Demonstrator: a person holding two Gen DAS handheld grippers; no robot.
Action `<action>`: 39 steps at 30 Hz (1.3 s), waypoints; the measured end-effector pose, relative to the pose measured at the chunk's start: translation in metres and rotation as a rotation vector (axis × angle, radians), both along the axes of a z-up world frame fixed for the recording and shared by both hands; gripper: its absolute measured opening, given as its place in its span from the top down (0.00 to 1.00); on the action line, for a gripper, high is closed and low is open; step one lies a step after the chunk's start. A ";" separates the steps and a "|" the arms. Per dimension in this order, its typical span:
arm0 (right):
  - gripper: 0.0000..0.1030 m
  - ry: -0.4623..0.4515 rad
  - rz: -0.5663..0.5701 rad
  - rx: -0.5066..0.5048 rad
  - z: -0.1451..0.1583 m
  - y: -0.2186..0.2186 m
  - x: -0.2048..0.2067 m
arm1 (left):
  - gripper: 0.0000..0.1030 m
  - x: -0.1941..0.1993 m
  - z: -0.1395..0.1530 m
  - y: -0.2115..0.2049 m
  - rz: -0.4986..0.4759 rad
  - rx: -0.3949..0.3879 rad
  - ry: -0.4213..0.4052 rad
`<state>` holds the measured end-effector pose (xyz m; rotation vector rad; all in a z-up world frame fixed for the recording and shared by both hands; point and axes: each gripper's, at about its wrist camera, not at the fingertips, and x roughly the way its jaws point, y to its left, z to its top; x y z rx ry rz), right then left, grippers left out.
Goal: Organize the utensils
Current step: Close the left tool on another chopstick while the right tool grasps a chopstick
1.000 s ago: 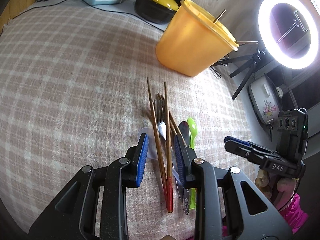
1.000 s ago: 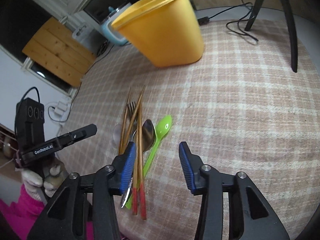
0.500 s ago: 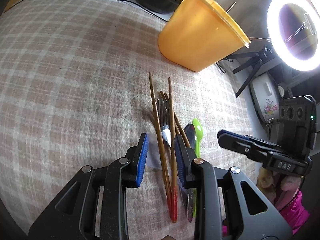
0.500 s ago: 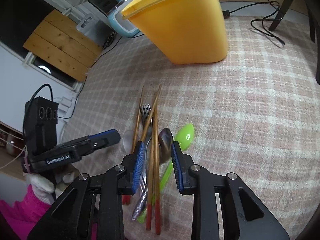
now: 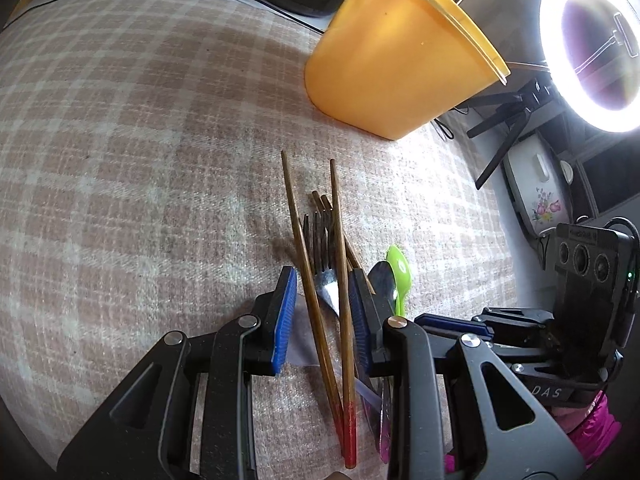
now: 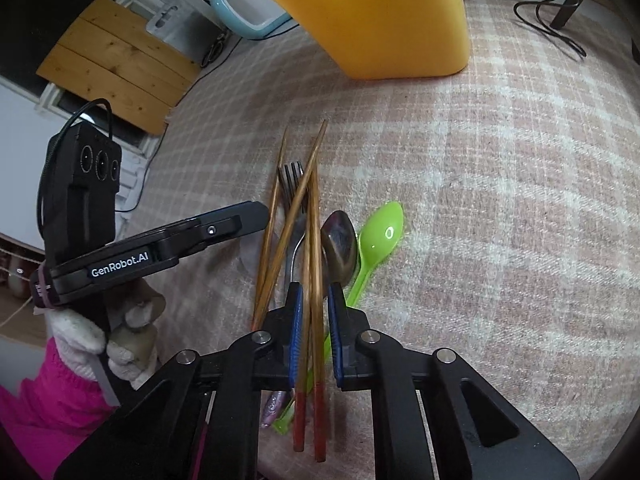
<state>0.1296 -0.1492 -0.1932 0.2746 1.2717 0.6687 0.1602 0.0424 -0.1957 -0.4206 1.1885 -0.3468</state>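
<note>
Closing since before, right hand-held gripper [image 6: 314, 312] straddles two chopsticks [image 6: 314, 264], tips toward yellow bin [image 6: 384, 16].

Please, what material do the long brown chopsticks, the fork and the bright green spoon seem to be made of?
Long brown chopsticks with red ends: probably wood or bamboo, lacquered; a streaky brown grain shows, with a painted red end.
Silver fork: metal, likely steel; grey and mirror-bright.
Bright green spoon: plastic, it seems; even, glossy colour with one sharp highlight.
</note>
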 end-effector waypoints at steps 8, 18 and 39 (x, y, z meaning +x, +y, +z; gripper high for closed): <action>0.93 -0.015 0.040 -0.092 -0.006 0.022 -0.003 | 0.75 0.004 -0.005 0.003 -0.001 0.011 0.004; 0.93 -0.007 0.098 -0.167 -0.009 0.047 0.003 | 0.75 0.005 -0.009 0.006 -0.020 0.020 0.016; 0.95 -0.038 0.081 -0.187 -0.011 0.055 0.021 | 0.95 0.003 0.000 0.039 0.052 -0.035 -0.003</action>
